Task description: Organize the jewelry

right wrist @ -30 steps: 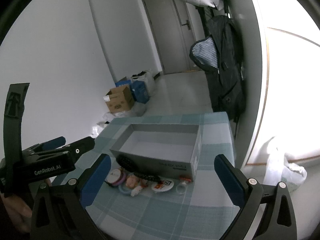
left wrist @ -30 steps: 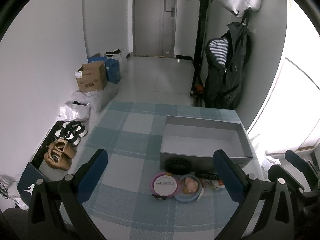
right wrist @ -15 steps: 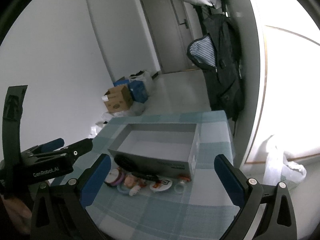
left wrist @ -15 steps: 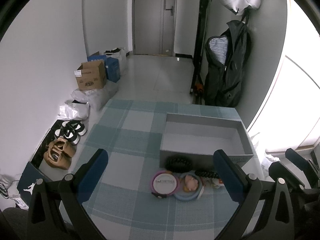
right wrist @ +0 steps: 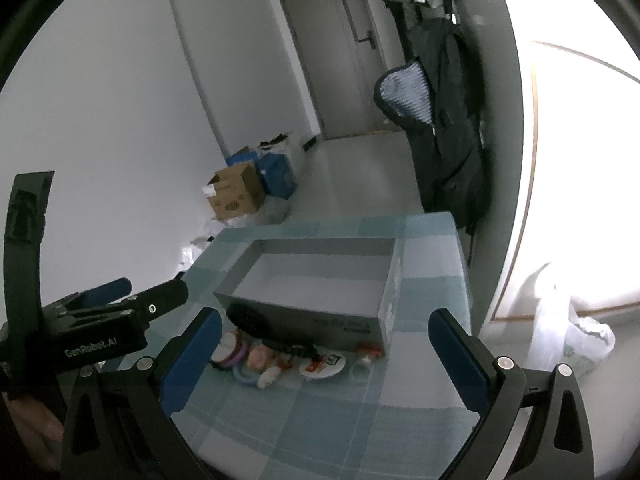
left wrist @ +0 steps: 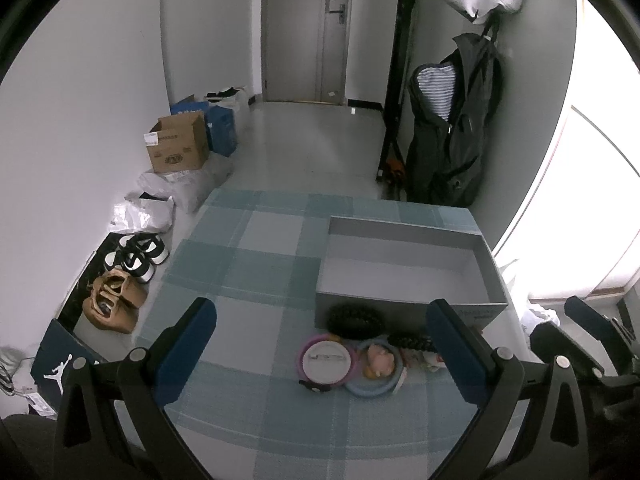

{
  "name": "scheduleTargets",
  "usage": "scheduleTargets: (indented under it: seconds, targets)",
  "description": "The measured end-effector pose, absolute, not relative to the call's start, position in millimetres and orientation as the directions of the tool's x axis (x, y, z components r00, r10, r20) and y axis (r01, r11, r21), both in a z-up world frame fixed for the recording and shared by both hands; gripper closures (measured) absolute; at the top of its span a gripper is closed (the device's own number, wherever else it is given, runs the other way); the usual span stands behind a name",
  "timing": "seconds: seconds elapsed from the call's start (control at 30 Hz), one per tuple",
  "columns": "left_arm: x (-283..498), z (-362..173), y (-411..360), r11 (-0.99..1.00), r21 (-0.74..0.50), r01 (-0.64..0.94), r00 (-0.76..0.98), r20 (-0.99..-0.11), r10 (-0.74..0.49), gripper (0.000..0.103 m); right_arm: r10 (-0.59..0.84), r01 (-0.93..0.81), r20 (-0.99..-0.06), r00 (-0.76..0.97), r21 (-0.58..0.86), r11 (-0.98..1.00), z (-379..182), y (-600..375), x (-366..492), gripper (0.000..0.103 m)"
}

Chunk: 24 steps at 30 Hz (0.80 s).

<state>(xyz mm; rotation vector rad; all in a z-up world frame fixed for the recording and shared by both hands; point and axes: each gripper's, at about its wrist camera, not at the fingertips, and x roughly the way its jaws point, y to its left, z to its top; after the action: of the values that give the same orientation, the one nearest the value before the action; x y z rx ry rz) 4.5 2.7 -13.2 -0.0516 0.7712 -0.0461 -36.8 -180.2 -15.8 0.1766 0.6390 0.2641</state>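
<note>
An empty grey box (left wrist: 404, 268) (right wrist: 320, 280) stands on the checked tablecloth (left wrist: 248, 272). Along its near wall lie a black hair tie (left wrist: 354, 320), a pink-rimmed round case (left wrist: 328, 362), a blue ring with a pink charm (left wrist: 376, 366), a black braided band (left wrist: 410, 342) and small bits, also visible as a round case (right wrist: 228, 350), a white round badge (right wrist: 322, 364) and a clear ring (right wrist: 360, 368). My left gripper (left wrist: 320, 344) hovers open above the pile, holding nothing. My right gripper (right wrist: 324, 350) is open too, over the same items.
The table's far and right edges drop to the floor. Cardboard box (left wrist: 178, 146), bags and shoes (left wrist: 136, 256) line the left wall. A dark coat (left wrist: 452, 132) hangs at the right. The other gripper (right wrist: 100, 328) shows at the right wrist view's left.
Both grippers have eased slightly toward the table, so the box and the jewelry pile sit a little higher in view. Nothing was picked up; both stay open.
</note>
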Motion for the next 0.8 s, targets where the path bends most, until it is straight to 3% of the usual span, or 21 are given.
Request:
scheduleTargets:
  seconds: [0.2, 0.5, 0.8]
  targets:
    - [15.5, -29.0, 6.5, 0.998, -0.053, 0.029, 0.695, -0.717, -0.058, 0.001, 0.349, -0.198, -0.628, 0.696, 0.3, 0.933, -34.7, -180.8, -22.3, 0.001]
    - [26.8, -51.0, 26.8, 0.997, -0.081, 0.011, 0.625, -0.778, -0.07, 0.001, 0.353, -0.154, -0.744, 0.567, 0.325, 0.933, -74.9, -182.8, 1.9, 0.024]
    - [27.8, -69.1, 33.1, 0.997, -0.068, 0.037, 0.557, -0.827, -0.076, 0.001, 0.35, -0.076, -0.781, 0.517, 0.365, 0.928, -95.0, -194.3, 19.2, 0.045]
